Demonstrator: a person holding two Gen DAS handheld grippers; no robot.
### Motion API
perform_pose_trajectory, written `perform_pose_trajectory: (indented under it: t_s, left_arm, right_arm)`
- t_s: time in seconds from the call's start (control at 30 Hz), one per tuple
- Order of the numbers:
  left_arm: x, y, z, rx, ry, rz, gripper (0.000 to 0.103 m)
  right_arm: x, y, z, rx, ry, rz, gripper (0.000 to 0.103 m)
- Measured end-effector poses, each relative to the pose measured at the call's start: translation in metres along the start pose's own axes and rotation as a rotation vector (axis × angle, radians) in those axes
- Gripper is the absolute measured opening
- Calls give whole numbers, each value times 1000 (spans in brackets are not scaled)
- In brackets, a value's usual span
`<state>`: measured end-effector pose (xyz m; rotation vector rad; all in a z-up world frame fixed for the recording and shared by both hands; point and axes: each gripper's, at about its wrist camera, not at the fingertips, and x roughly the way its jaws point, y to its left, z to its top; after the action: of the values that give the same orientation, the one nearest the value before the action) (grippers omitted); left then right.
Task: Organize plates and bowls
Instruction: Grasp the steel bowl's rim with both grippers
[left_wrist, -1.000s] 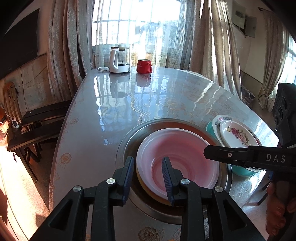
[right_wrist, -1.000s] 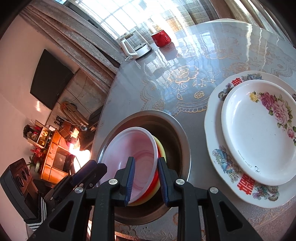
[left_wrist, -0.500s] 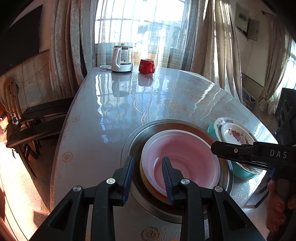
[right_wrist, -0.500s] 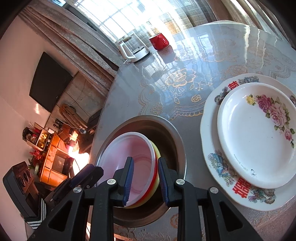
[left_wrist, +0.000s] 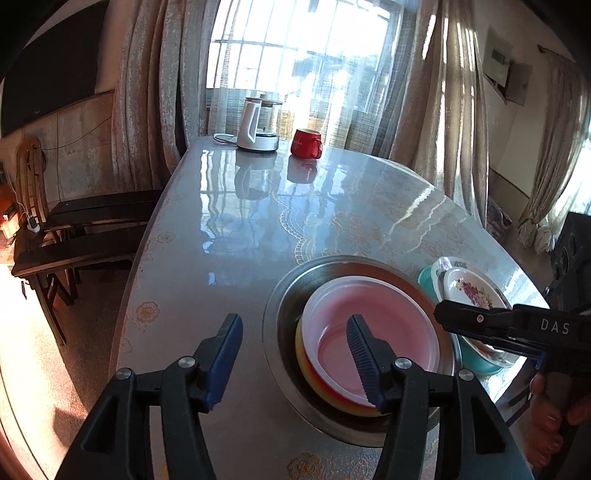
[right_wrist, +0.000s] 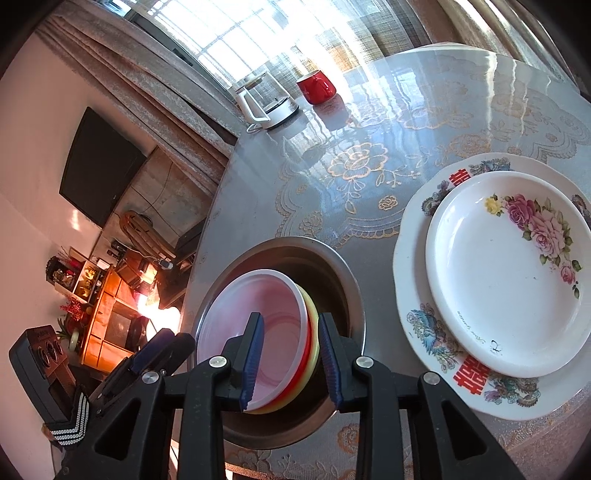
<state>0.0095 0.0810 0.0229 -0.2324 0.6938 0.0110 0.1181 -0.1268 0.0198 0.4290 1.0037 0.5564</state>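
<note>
While both tools sit back from the stack, bowl nesting looks done. Left tool (left_wrist: 291, 354): wide, empty, pink bowl (left_wrist: 373, 332) just right of its gap, nested on yellow/red bowls inside steel basin (left_wrist: 280, 314). Right tool (right_wrist: 290, 360): partly apart, straddling the bowl rims, contact unclear. Floral plate (right_wrist: 509, 273) stacked on bigger plate (right_wrist: 410, 258), right on bench (right_wrist: 369, 122). Next, I'd guess: clear the tools.
</note>
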Motion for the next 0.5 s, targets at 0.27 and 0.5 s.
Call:
perform_pose_trajectory:
  t_s: [0.27,0.5]
  left_arm:
    - [-1,12,-2,-16,-21,80,54]
    - [2,24,-9,-54,21,34,47]
  right_arm:
    - [3,6,-1,-47,32,-33,31]
    - [-3,3,-6,-46,16,-36,31]
